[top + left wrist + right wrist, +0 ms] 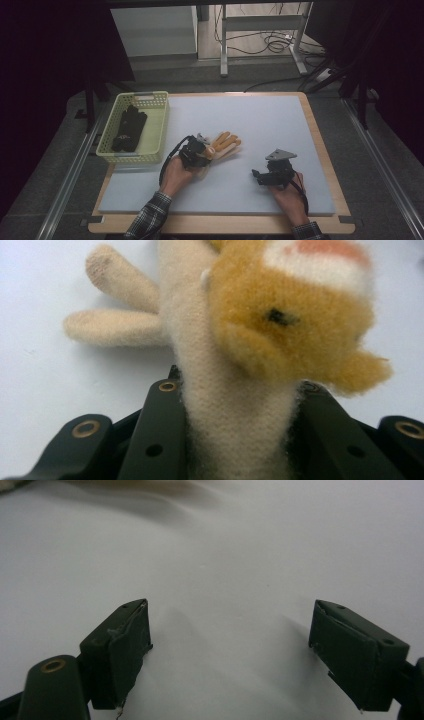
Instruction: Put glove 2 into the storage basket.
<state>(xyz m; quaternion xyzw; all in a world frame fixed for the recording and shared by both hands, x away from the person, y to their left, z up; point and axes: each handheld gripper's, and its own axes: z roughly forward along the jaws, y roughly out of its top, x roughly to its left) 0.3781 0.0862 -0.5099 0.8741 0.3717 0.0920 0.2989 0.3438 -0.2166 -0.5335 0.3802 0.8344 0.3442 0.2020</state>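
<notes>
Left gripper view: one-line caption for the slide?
Left gripper shut on the cuff of a cream and tan fuzzy glove lying on the pale mat.

The cream and orange glove (pixel 235 365) runs off the top edge in the left gripper view, its cuff hidden between the left gripper's (pixel 235 440) black jaws. In the yellow basket (pixel 156 125), the dark thing (pixel 127 129) is too dim and small to identify from the high view.

Dim room — grey floor (pixel 350 130) (cables (pixel 272 42)).
</notes>
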